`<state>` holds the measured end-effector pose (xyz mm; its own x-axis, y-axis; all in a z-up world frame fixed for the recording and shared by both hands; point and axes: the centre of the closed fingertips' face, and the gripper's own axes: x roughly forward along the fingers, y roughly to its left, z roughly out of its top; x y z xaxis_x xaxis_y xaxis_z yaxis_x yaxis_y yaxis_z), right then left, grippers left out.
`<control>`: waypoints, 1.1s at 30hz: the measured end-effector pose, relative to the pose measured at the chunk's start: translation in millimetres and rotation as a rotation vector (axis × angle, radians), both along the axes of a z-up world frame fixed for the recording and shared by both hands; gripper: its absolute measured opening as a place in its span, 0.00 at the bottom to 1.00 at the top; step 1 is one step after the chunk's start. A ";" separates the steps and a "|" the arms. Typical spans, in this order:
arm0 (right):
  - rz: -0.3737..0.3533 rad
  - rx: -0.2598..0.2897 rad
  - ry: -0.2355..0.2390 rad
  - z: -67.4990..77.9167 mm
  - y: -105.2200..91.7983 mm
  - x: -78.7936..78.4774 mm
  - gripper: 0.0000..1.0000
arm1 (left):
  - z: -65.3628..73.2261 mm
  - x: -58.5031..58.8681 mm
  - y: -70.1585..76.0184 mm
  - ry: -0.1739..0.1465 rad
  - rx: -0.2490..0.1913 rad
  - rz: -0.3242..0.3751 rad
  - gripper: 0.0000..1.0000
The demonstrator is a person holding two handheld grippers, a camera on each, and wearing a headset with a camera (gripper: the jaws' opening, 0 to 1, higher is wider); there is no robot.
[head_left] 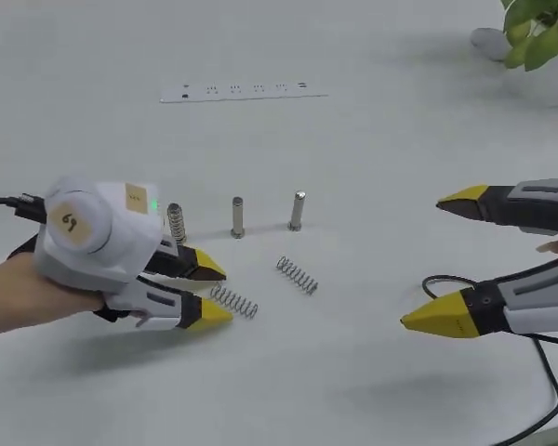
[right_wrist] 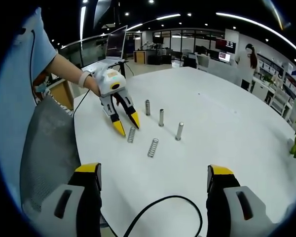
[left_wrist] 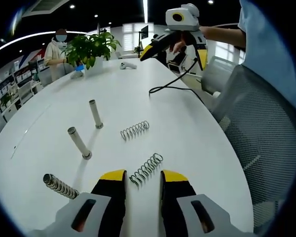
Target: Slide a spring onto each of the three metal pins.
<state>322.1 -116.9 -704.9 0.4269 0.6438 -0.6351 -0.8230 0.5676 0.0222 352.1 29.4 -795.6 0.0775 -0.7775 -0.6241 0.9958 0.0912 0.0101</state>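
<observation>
Counting across mid-frame in the head view, I saw three slim steel pins [head_left: 237, 216] upright on the white surface [head_left: 372, 372], the leftmost wearing a coiled spring [head_left: 176, 224]. Two loose springs [head_left: 297, 275] lay just below. My left gripper [head_left: 221, 294] had its jaws slightly apart around one loose spring's end, and my right gripper [head_left: 426, 263] had its jaws wide apart at lower right.

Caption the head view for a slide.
Left gripper, open, at a loose spring; one pin carries a spring, two pins bare; right gripper open.
</observation>
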 end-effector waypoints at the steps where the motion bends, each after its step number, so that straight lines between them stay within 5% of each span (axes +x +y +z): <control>1: -0.002 0.001 0.001 -0.3 0.0 0.1 0.87 | 0.0 -0.1 0.3 -0.001 0.001 -0.002 0.20; 17: -0.001 0.004 0.004 -1.5 3.2 -0.5 0.87 | -4.3 2.4 8.4 -0.020 0.038 -0.010 0.09; 23: -0.002 0.010 0.006 -1.7 2.6 -0.4 0.86 | -5.0 3.2 7.2 -0.050 0.048 -0.023 0.15; 33: -0.002 0.006 0.013 -4.3 1.3 -0.9 0.86 | -6.1 3.6 5.3 -0.050 0.046 -0.038 0.10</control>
